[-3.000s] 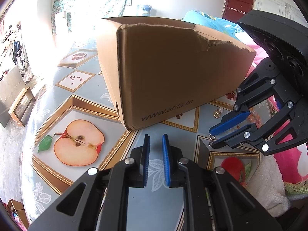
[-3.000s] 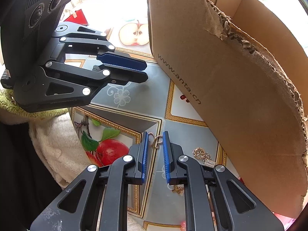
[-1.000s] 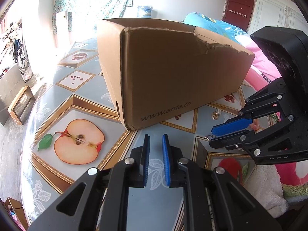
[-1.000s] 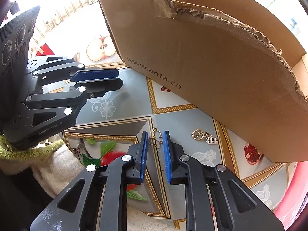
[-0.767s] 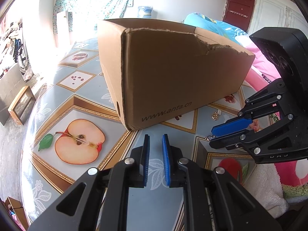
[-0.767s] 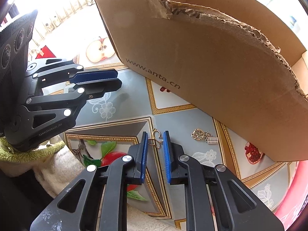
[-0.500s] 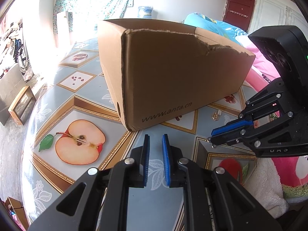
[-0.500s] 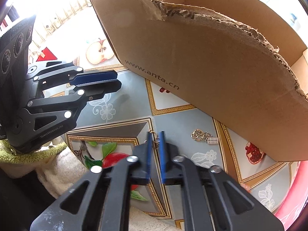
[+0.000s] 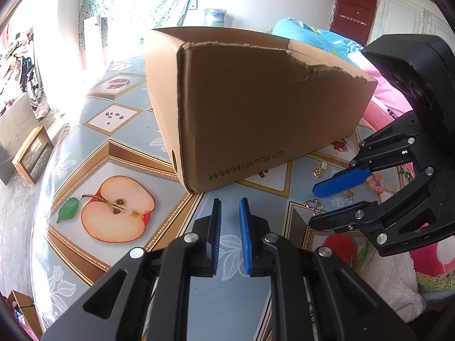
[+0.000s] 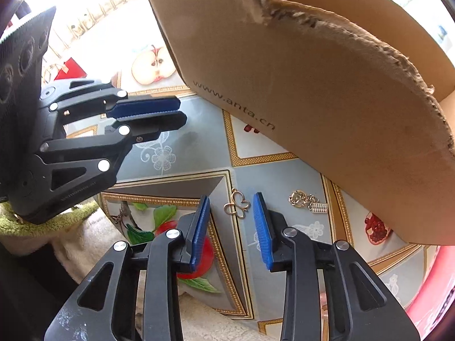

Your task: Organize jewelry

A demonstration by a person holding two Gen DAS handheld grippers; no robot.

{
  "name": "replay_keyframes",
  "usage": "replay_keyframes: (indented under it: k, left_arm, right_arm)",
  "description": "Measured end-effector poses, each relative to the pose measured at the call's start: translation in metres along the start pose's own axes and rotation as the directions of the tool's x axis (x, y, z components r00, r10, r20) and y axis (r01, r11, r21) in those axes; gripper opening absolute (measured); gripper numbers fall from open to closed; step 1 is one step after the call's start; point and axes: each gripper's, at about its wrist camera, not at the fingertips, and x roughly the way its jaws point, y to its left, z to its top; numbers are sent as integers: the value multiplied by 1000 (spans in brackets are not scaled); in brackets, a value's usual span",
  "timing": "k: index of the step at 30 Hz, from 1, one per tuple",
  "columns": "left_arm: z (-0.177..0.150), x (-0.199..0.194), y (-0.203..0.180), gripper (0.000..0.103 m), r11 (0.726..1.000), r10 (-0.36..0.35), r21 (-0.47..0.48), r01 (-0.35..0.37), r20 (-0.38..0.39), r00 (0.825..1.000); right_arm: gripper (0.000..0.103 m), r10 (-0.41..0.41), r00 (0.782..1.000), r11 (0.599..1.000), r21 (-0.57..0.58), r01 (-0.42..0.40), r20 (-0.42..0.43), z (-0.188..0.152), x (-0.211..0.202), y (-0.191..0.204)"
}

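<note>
A gold butterfly-shaped pendant lies flat on the fruit-print tablecloth, in front of a torn cardboard box. My right gripper points down over the pendant. Its jaws are opening, with the pendant between the blue pads and touching neither. A second gold and silver trinket lies just right of it. My left gripper hovers over the cloth near the box corner, its pads a narrow gap apart with nothing between them. In the left wrist view, my right gripper stands at the right.
Pink beads and a small gold piece lie behind the right gripper. A white fluffy cloth covers the near table edge. Bedding in blue and pink sits behind the box. A picture frame stands on the floor at left.
The right jaws pinched together around the pendant half a second ago and have now spread wide. The pendant stays on the cloth in the same spot. The left gripper has not moved.
</note>
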Motion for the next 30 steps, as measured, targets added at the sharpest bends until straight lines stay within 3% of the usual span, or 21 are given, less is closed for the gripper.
replay_keyframes:
  k: [1, 3, 10, 14, 20, 23, 26, 30]
  left_arm:
    - [0, 0, 0, 12, 1000, -1, 0, 1, 0, 1000]
    - [0, 0, 0, 12, 1000, -3, 0, 3, 1, 1000]
    - [-1, -3, 3, 12, 1000, -3, -5, 3, 11, 1000]
    - [-3, -5, 5, 12, 1000, -4, -9, 4, 11, 1000]
    - [-3, -6, 6, 12, 1000, -6, -7, 6, 12, 1000]
    - [-3, -7, 4, 12, 1000, -8, -4, 8, 12, 1000]
    - [-3, -10, 1, 12, 999, -35, 1, 35, 14, 999]
    - [-5, -14, -15, 28, 994, -107, 37, 107, 21, 994]
  right_arm:
    - [30, -11, 1000, 1000, -11, 11, -4, 1, 0, 3]
    - [15, -12, 1000, 1000, -1, 12, -15, 3, 0, 3]
    - [13, 13, 999, 1000, 26, -12, -51, 13, 3, -6]
    - [0, 44, 997, 998, 51, -41, -61, 17, 8, -14]
    - [0, 75, 995, 994, 80, -70, -59, 18, 9, -25]
    - [0, 106, 994, 989, 104, -105, -4, 14, -4, -34]
    - [3, 67, 995, 989, 127, -76, 74, 8, -21, -37]
    - [13, 20, 988, 975, 217, -53, 155, -15, -38, -41]
